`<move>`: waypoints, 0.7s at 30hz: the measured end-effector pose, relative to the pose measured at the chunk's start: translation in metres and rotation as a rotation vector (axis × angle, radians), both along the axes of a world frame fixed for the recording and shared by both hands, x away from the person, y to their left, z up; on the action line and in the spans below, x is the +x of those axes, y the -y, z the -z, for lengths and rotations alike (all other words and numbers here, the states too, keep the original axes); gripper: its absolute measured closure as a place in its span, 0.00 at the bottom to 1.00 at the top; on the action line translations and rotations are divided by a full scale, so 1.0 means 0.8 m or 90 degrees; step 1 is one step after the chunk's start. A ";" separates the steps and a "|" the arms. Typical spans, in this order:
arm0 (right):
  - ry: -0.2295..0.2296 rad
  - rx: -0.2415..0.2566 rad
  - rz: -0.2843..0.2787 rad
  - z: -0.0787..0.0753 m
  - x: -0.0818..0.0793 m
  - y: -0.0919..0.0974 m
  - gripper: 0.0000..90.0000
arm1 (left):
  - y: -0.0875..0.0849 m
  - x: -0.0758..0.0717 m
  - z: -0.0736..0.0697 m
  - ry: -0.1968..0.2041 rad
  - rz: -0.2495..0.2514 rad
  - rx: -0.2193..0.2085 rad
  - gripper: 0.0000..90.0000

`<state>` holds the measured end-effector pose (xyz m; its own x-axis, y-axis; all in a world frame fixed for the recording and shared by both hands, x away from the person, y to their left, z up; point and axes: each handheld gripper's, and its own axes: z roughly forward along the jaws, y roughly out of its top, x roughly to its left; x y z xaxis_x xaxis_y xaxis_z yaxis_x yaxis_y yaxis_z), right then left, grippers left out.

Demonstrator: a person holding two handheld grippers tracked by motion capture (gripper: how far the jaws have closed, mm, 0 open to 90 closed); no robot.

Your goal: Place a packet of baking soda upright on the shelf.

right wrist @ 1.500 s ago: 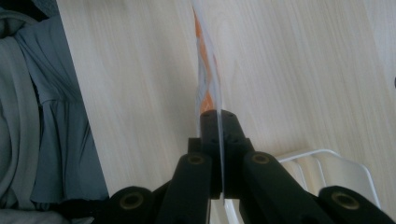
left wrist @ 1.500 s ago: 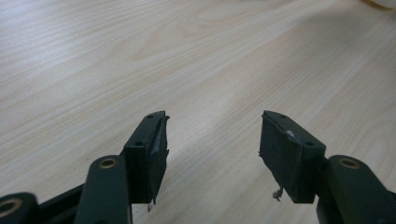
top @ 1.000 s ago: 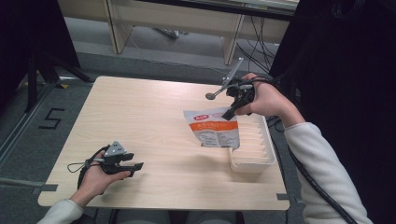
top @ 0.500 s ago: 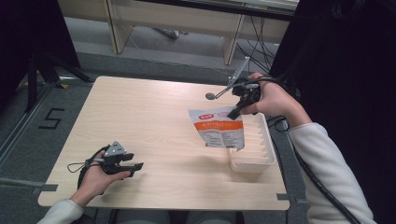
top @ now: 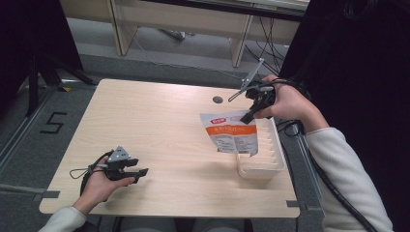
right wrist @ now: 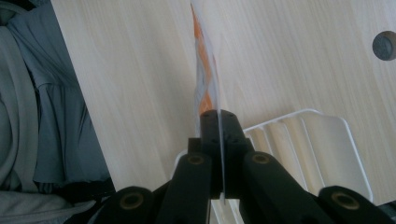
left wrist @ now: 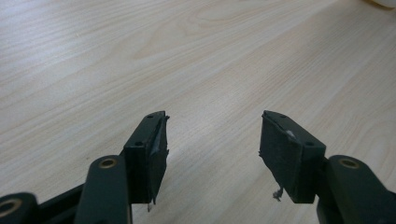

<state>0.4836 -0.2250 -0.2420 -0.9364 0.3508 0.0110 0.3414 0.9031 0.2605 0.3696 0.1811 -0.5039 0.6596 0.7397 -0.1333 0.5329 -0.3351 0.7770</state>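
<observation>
A pale wood-grain surface (top: pixel 159 130) stands on a grey floor, with a dark curtain at the right and a cable-strung desk frame behind. The right gripper (top: pixel 247 116) is clamped on the top edge of a flat white-and-orange printed plastic pouch (top: pixel 233 136), which hangs tilted above the near-left part of a white ribbed plastic rack tray (top: pixel 273 162) at the surface's right edge; in the right gripper view the pouch (right wrist: pixel 205 79) is seen edge-on, pinched between the closed jaws, with the tray (right wrist: pixel 322 140) beneath. The step in hand is judged to be the placing of the pouch into the tray. To do it well, the pouch should be kept pinched and swung square to the ribs, its bottom edge lowered into one slot before any release, so that it is not caught on the tray wall. The left gripper (top: pixel 130 170) rests near the surface's front-left corner, jaws wide and empty. Compared with a second ago, the pouch has been carried slightly rightward and nearer the tray; the left gripper has not shifted.
</observation>
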 end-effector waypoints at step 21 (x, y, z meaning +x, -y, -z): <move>0.002 -0.003 0.004 -0.011 -0.002 0.021 1.00 | 0.001 0.000 0.001 0.001 -0.006 -0.004 0.45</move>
